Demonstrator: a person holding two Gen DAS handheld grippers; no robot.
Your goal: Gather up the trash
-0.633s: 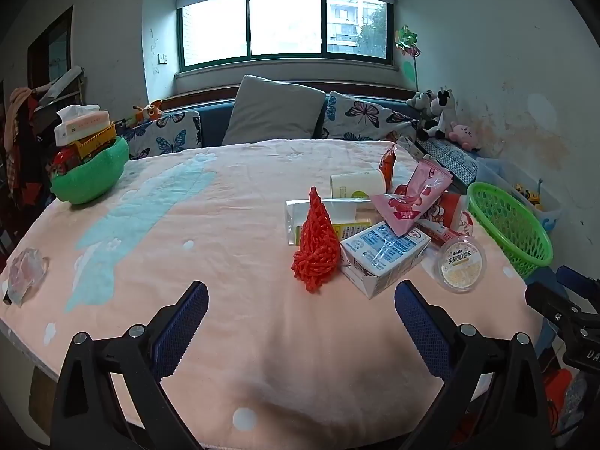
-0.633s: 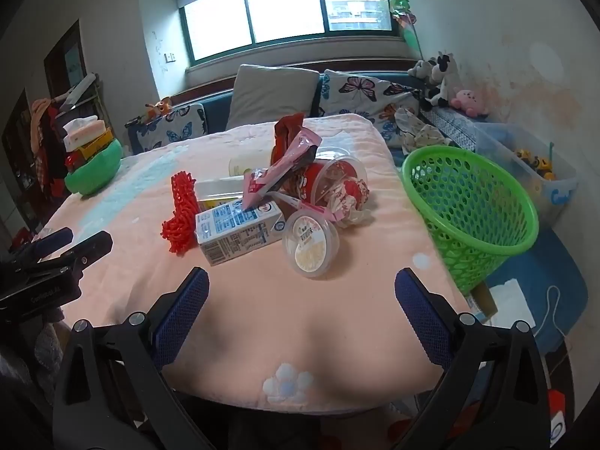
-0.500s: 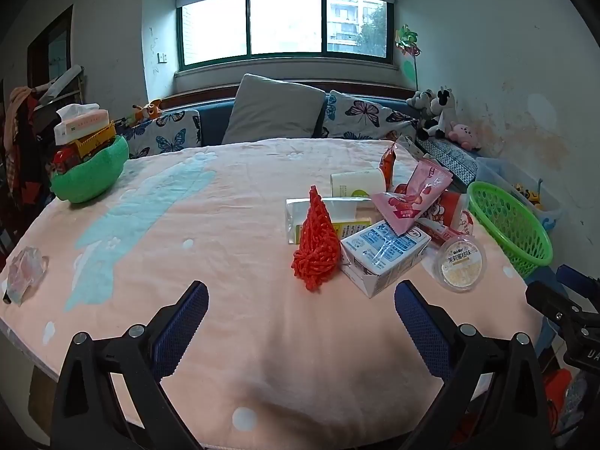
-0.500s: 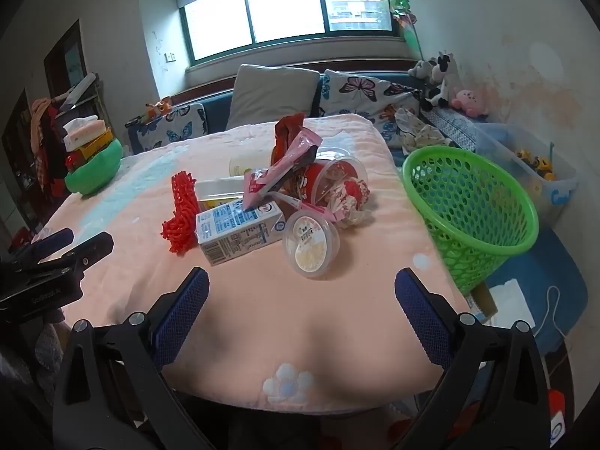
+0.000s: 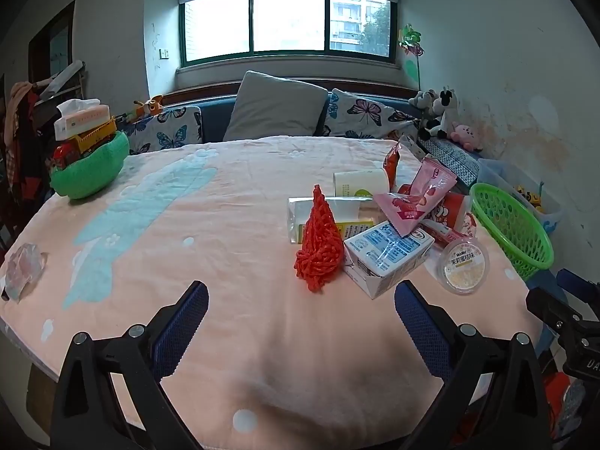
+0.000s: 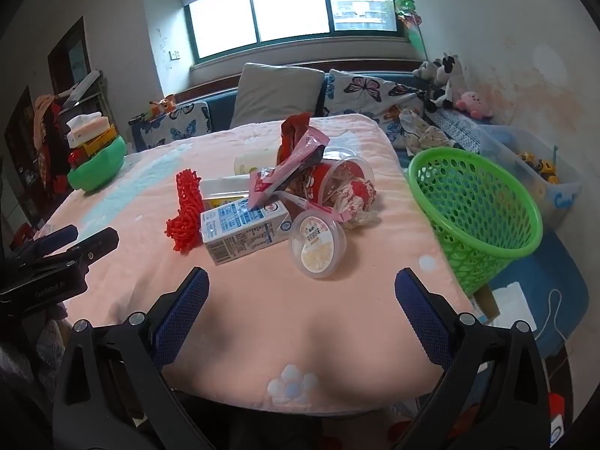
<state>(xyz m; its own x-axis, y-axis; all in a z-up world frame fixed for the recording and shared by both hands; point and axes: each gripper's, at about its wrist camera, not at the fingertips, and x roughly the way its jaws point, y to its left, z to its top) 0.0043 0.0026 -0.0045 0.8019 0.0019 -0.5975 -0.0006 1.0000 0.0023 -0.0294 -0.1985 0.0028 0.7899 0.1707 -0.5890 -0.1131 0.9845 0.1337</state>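
Observation:
A heap of trash lies on the pink tablecloth point(image 5: 225, 232): a red mesh net point(image 5: 319, 253), a milk carton point(image 5: 388, 257), a round pudding cup point(image 5: 464, 265), a pink snack wrapper point(image 5: 416, 202), a red cup and other packets. From the right wrist I see the same carton point(image 6: 243, 227), pudding cup point(image 6: 317, 245) and net point(image 6: 184, 210). A green mesh basket point(image 6: 476, 217) stands off the table's right edge. My left gripper point(image 5: 300, 322) hangs open, short of the net. My right gripper point(image 6: 302, 307) is open too, short of the pudding cup. Nothing sits between either pair of fingers.
A green bowl point(image 5: 88, 170) with toys and a tissue box stands at the far left of the table. A crumpled wrapper point(image 5: 22, 268) lies at the left edge. A sofa with cushions point(image 5: 275, 107) runs behind; a toy bin point(image 6: 540, 172) sits beyond the basket.

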